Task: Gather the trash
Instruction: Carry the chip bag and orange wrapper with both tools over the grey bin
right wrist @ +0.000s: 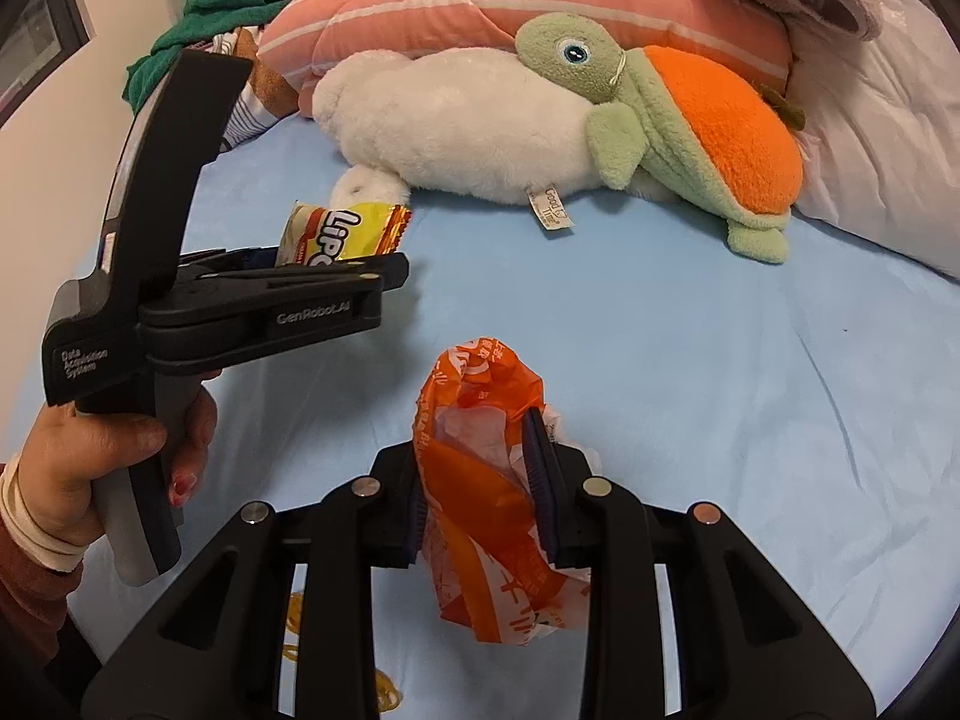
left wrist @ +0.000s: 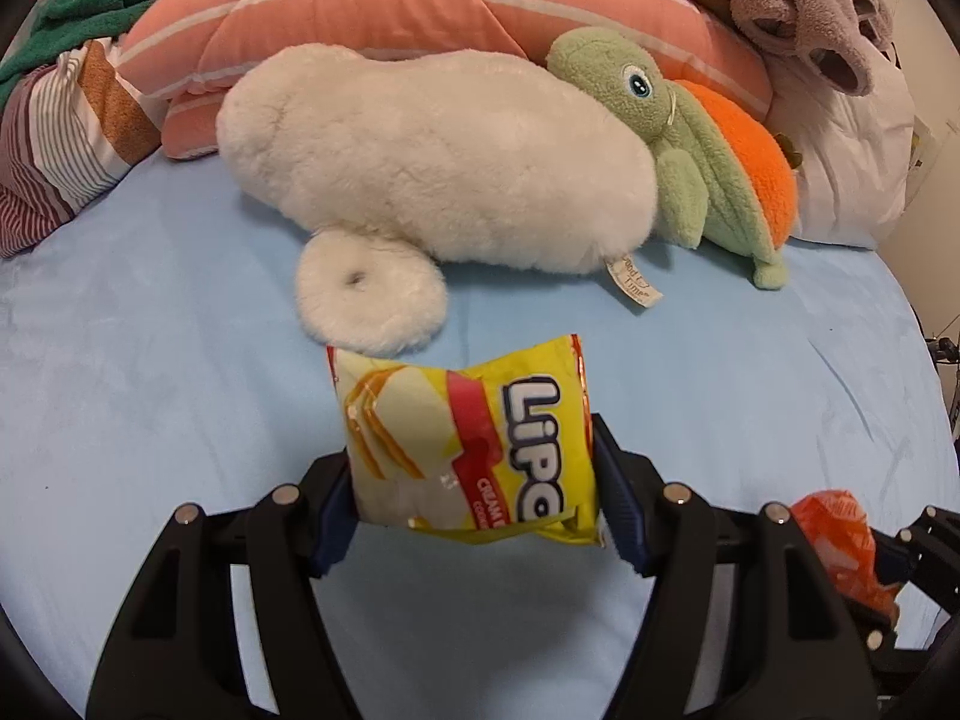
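- Left wrist view: my left claw (left wrist: 474,492) angles down toward the blue bed (left wrist: 150,360), and its two blue pads press the sides of a yellow Lipo cookie packet (left wrist: 468,444), which hangs clear above the sheet.
- Right wrist view: my left hand (right wrist: 120,450) grips the grey handle at 8 o'clock, wrist low, with a cream cuff and a dark red sleeve behind it; the tool's black head reaches toward 2 o'clock with the yellow packet sticking out of its tip.
- My right claw (right wrist: 480,480) points down and forward over the bed, clamped on a crumpled orange plastic bag (right wrist: 480,510); the jaws stand narrow, with the bag bulging above and below the pads.
- From the left wrist camera that orange bag shows at 4 o'clock, beside the black frame of my right tool.
- At 12 o'clock on the bed lie a white plush toy (left wrist: 432,162) and, touching it on its right, a green turtle plush (left wrist: 708,138) with an orange shell, both leaning on a pink striped pillow (left wrist: 420,6).
- Something amber lies on the sheet at 7 o'clock under my right claw; I cannot tell what it is.
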Available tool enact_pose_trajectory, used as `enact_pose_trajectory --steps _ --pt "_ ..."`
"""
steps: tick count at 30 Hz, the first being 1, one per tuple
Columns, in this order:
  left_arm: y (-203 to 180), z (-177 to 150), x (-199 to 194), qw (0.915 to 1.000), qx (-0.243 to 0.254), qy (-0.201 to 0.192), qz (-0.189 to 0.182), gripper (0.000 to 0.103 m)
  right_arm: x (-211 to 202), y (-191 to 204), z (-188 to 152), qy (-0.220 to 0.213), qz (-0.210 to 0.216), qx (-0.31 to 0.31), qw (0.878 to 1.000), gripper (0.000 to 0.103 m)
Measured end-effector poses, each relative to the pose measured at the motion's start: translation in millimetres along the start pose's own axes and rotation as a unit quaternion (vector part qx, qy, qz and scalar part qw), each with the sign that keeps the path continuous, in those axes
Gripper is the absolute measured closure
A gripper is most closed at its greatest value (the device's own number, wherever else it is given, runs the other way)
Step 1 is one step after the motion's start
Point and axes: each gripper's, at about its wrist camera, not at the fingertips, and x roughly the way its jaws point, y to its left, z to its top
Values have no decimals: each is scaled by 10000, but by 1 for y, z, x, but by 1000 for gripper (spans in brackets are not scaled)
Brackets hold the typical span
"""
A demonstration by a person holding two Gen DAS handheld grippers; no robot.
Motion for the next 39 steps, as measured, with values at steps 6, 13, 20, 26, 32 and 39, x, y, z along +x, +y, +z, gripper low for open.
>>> enact_pose_trajectory --steps 6,13,20,26,32,39 --pt "-1 -18 -54 9996 159 -198 129 36 -34 16 -3 -130 -40 -8 9999 76" --pt "1 -48 -124 9987 271 -421 116 35 -82 35 -16 -354 -87 19 9993 76" --pt "-13 -80 -189 9973 454 -584 -1 35 -130 51 -33 -578 -120 29 9983 76" --pt "-29 -107 -237 9949 684 -734 -135 35 -179 56 -55 -807 -222 119 9964 76" --pt "-57 -137 -277 9899 1147 -790 -271 35 -230 59 -87 -1031 -355 309 9936 76" --pt "-110 -168 -313 9768 1893 -654 -753 35 -306 39 -140 -1324 -686 800 9856 76"
